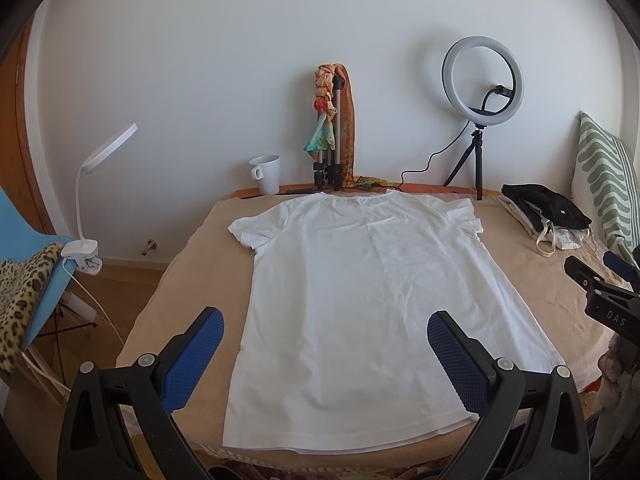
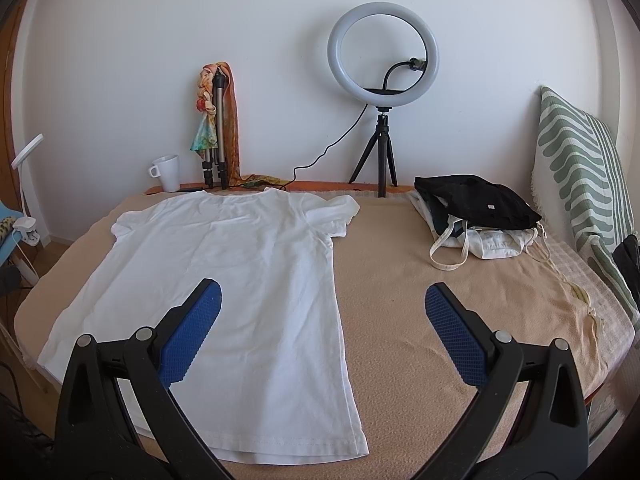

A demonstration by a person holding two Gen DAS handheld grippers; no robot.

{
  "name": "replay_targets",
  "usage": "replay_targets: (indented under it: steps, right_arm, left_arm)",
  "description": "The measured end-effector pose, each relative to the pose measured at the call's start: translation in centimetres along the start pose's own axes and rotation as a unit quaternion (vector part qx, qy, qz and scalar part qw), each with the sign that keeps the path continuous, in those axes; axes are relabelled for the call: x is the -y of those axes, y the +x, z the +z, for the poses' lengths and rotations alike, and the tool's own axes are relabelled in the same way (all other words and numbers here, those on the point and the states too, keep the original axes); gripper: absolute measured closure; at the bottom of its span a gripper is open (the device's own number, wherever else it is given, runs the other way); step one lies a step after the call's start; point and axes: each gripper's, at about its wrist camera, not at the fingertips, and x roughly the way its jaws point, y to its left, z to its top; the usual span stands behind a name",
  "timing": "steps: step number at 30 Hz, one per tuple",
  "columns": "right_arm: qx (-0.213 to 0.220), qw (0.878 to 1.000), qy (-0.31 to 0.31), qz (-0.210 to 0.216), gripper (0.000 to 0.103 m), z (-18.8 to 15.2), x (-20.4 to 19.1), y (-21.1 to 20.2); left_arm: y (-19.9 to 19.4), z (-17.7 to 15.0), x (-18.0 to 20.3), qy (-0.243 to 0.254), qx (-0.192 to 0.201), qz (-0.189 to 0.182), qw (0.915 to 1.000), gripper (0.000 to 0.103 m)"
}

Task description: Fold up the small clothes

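Left wrist view: left hand-held gripper [image 1: 325, 334] hovered spread wide above the flat white cotton T-shirt [image 1: 360, 288]; right hand-held gripper [image 2: 323, 308] likewise released, straddling its edge.

A lived-in home bedroom: blanket-covered bed [image 2: 400, 280], striped cushion [image 2: 580, 168] at the right, mug [image 2: 170, 174] and ring light [image 2: 383, 50] along the far wall.

white t-shirt [image 1: 360, 300] flat on beige blanket [image 2: 440, 300]

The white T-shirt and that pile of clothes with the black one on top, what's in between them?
Nothing but bare beige blanket lies between the white T-shirt and the clothes pile; the right wrist view shows it best.
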Motion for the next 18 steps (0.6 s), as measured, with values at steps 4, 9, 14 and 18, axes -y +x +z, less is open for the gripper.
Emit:
replay_targets:
  steps: [4, 9, 14, 18]
  right_arm:
    - [-0.001, 1.0, 0.0, 0.0, 0.0, 0.01, -0.01, 0.01]
    - [-0.001, 1.0, 0.001, 0.0, 0.0, 0.01, -0.01, 0.02]
    - [-0.001, 1.0, 0.001, 0.0, 0.0, -0.01, -0.01, 0.06]
    - [0.0, 1.0, 0.0, 0.001, 0.0, -0.04, -0.06, 0.05]
  left_arm:
    - [-0.08, -0.06, 0.06, 0.0, 0.004, 0.002, 1.0, 0.0]
    - [-0.28, -0.24, 0.13, -0.002, 0.008, 0.003, 1.0, 0.0]
    - [-0.27, -0.19, 0.05, -0.003, 0.009, 0.003, 0.9999, 0.0]
    - [-0.27, -0.18, 0.04, -0.003, 0.009, 0.004, 0.9999, 0.0]
